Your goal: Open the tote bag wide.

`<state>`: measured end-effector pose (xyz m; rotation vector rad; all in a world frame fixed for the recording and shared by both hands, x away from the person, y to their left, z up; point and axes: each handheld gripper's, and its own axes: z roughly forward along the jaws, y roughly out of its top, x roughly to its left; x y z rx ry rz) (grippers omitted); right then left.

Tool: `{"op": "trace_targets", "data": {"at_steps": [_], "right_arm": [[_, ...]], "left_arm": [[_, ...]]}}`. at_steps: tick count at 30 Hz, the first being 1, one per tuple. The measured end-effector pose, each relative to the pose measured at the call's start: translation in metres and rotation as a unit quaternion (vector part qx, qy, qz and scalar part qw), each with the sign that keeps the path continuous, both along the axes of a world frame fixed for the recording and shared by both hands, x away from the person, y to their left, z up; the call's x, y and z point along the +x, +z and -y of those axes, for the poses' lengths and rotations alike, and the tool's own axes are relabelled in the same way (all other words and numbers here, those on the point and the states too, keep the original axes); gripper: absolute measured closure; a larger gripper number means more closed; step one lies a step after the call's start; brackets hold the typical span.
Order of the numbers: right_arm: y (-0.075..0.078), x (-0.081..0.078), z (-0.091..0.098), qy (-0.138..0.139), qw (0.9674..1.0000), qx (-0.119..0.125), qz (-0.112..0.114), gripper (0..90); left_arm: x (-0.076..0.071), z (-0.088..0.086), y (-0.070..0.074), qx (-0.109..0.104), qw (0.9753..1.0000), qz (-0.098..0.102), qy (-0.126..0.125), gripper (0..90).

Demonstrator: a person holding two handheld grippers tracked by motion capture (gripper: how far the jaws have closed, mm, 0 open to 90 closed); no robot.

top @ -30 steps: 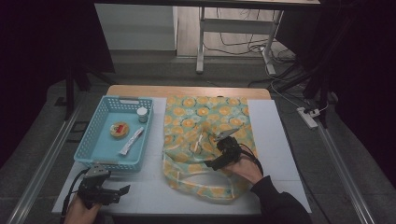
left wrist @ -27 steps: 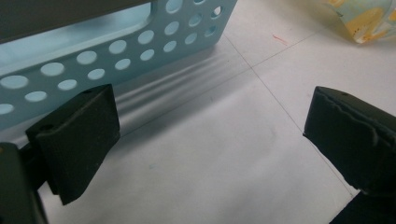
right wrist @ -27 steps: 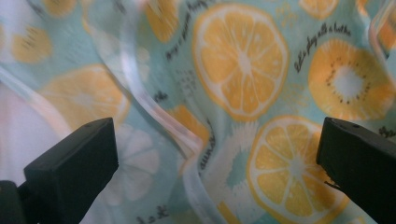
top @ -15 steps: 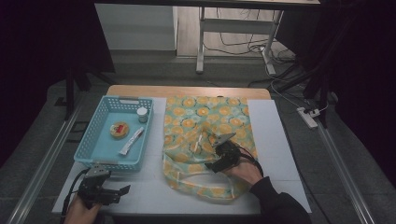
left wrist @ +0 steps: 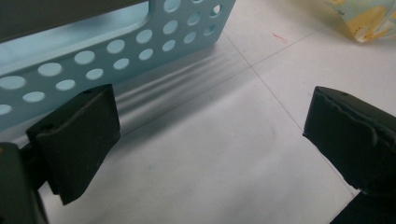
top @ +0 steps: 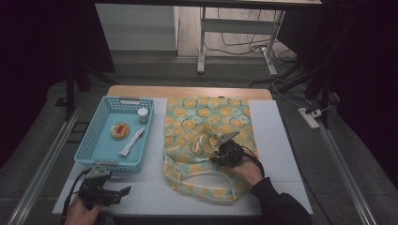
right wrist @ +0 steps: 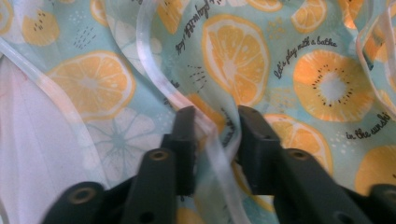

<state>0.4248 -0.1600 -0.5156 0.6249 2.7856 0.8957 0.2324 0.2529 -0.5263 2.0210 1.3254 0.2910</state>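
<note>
A cloth bag [top: 206, 122] printed with orange slices lies flat on the white table, its pale strap [top: 202, 177] curling along the near edge. My right gripper [top: 217, 155] is low over the bag's middle. In the right gripper view its jaws [right wrist: 215, 135] have just been closing and stand a narrow gap apart, with a translucent strap [right wrist: 219, 158] and a raised fold of the cloth [right wrist: 233, 51] between them. My left gripper [top: 123, 191] rests open near the front left of the table; its wide-set jaws [left wrist: 210, 140] have nothing between them.
A light blue perforated basket [top: 89, 145] sits at the left and holds a small white jar [top: 143, 114], a round orange-and-red item [top: 119, 130] and a white sachet [top: 132, 141]. Its wall [left wrist: 116, 42] is just ahead of my left gripper. A bag corner [left wrist: 369, 18] shows farther off.
The right gripper's jaws have drawn together over the cloth, which has bunched slightly. Both hands have kept their places.
</note>
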Motion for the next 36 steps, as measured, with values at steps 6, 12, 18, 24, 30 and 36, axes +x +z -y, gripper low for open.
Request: {"op": "trace_targets", "data": {"at_steps": [6,12,18,24,30,36], "right_arm": [[0.0,0.002,0.002,-0.003,1.0,0.004,0.0,84.7],[0.0,0.004,0.002,-0.007,0.9999,0.009,-0.006,88.5],[0.006,0.003,0.003,-0.008,0.9998,0.019,-0.001,88.8],[0.018,0.004,0.005,-0.006,0.9992,0.038,0.007,88.9],[0.029,0.006,0.006,-0.004,0.9984,0.055,0.004,89.0],[0.039,0.009,0.006,-0.009,0.9976,0.069,0.002,89.0]], "left_arm": [[0.0,0.0,0.0,0.001,1.0,0.0,0.0,3.8],[0.0,0.0,0.0,0.0,1.0,0.0,0.0,3.8],[0.0,0.0,0.0,0.0,1.0,0.0,0.0,3.8],[0.0,0.0,0.0,0.001,1.0,-0.001,0.0,3.8],[0.0,0.0,0.0,0.001,1.0,-0.001,0.001,3.8],[0.001,0.0,0.0,0.0,1.0,-0.002,0.001,3.8]]}}
